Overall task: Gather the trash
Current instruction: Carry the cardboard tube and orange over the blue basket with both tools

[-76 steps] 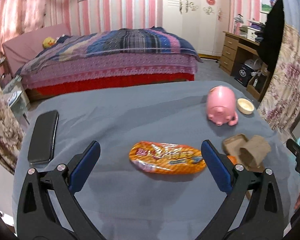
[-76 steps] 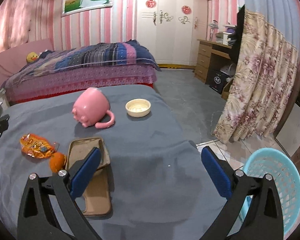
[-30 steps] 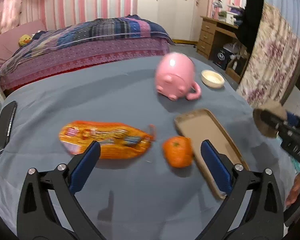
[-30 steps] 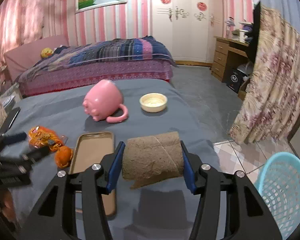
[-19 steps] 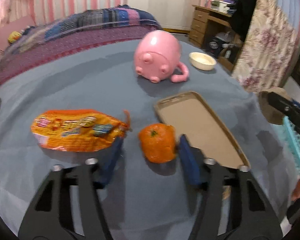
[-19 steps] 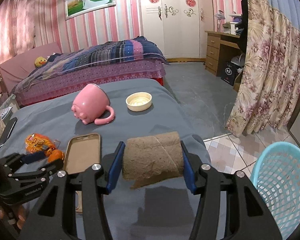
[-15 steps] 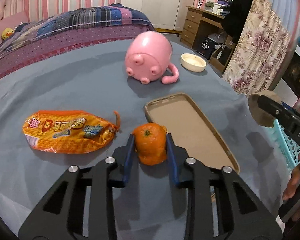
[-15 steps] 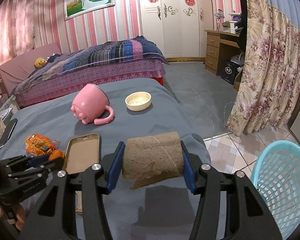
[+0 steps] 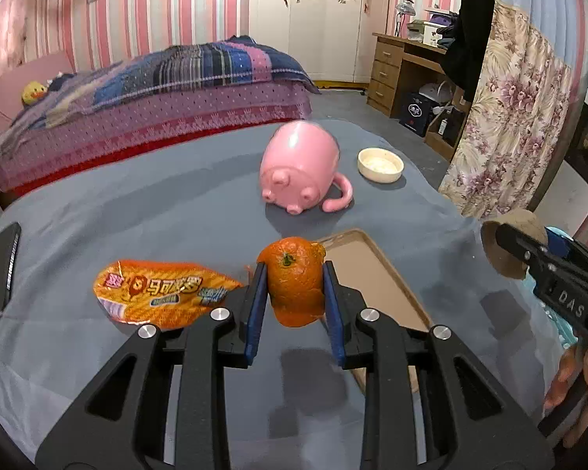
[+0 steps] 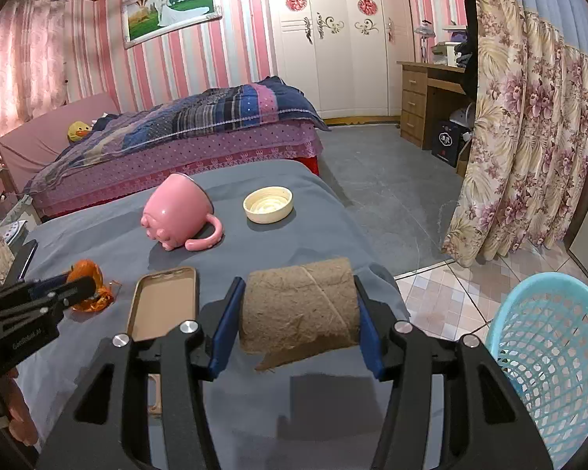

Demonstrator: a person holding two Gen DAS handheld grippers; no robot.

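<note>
The left gripper (image 9: 294,280) closed on the orange peel (image 9: 294,280) (apparently lifting it slightly).

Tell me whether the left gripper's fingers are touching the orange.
Touching. The left wrist view shows both blue fingers of the left gripper pressed against the sides of the orange.

Orange peel (image 9: 296,280), orange snack wrapper (image 9: 158,290), pink pig mug (image 9: 300,166), grey tablecloth (image 9: 156,203), pale blue basket (image 10: 552,356), pink-striped walls (image 10: 235,39).
</note>
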